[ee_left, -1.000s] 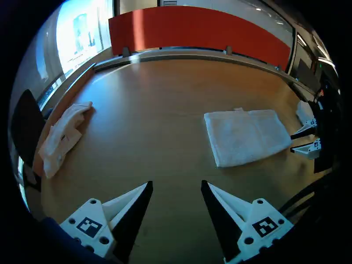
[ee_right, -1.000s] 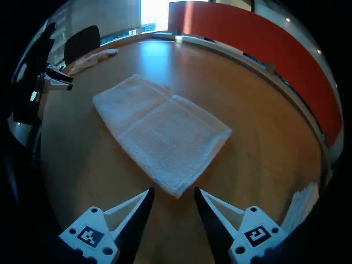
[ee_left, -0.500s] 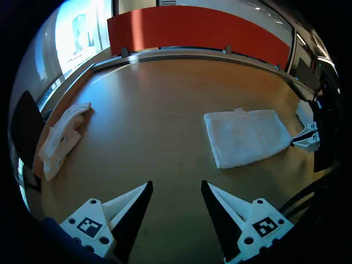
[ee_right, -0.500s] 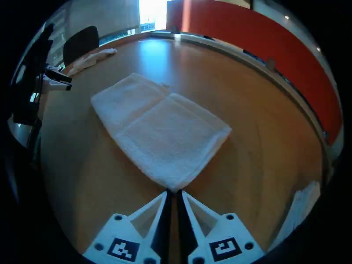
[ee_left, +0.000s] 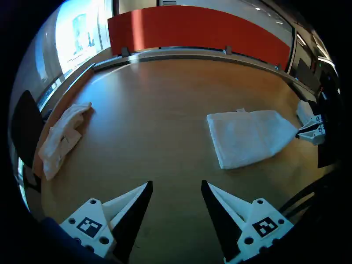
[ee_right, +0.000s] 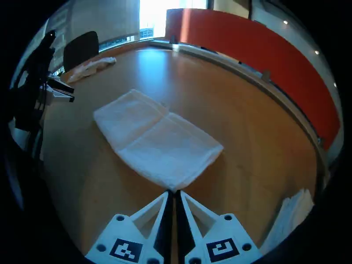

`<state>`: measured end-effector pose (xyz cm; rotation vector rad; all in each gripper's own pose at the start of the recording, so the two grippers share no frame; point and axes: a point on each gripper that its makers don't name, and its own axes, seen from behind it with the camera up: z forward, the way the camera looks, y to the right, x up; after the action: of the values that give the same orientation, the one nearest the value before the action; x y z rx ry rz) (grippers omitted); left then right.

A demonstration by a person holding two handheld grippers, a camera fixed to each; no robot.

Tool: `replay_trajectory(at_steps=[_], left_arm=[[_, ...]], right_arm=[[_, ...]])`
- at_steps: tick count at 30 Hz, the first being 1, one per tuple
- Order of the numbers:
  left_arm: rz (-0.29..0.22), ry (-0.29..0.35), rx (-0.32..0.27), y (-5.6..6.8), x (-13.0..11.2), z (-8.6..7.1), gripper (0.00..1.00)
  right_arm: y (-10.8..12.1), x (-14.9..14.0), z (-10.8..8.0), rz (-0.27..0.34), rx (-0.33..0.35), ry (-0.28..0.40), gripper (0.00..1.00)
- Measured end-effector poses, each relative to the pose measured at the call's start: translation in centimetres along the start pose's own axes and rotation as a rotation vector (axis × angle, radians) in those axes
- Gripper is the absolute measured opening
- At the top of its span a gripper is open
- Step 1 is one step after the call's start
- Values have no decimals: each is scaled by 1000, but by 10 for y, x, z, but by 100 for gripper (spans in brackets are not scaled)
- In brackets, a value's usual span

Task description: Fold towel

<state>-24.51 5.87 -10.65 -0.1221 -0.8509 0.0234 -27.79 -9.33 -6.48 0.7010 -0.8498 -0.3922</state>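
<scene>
The white towel (ee_right: 156, 143), likely soft, light and limp, lies folded on the tabletop (ee_right: 255, 132); corners give the best hold. The right gripper (ee_right: 173, 193) pinches its near corner, jaws closed. The left gripper (ee_left: 176, 182) hovers well apart, jaws wide, empty.

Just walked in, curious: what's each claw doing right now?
Left gripper: jaws open, holding nothing.
Right gripper: jaws closed on a corner of the towel.

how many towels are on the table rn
3. A folded towel, its near corner pinched by the right gripper; a crumpled towel at the table edge; a white pile beside the right gripper, partly cut off, probably towels.
</scene>
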Motion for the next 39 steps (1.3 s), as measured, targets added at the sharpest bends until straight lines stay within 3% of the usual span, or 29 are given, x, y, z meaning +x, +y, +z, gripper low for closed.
replay_trajectory(at_steps=[12, 21, 33, 39], left_arm=[[4, 13, -5, 0, 7, 1, 81], [6, 24, -8, 1, 12, 1, 81], [12, 33, -13, 3, 18, 2, 81], [15, 36, -14, 4, 20, 3, 81]], right_arm=[[17, 43, -39, -67, -49, 52, 39], [27, 58, -63, -98, -86, 77, 43], [35, 78, -85, -120, -114, 120, 49], [31, 82, -84, -139, -103, 123, 51]])
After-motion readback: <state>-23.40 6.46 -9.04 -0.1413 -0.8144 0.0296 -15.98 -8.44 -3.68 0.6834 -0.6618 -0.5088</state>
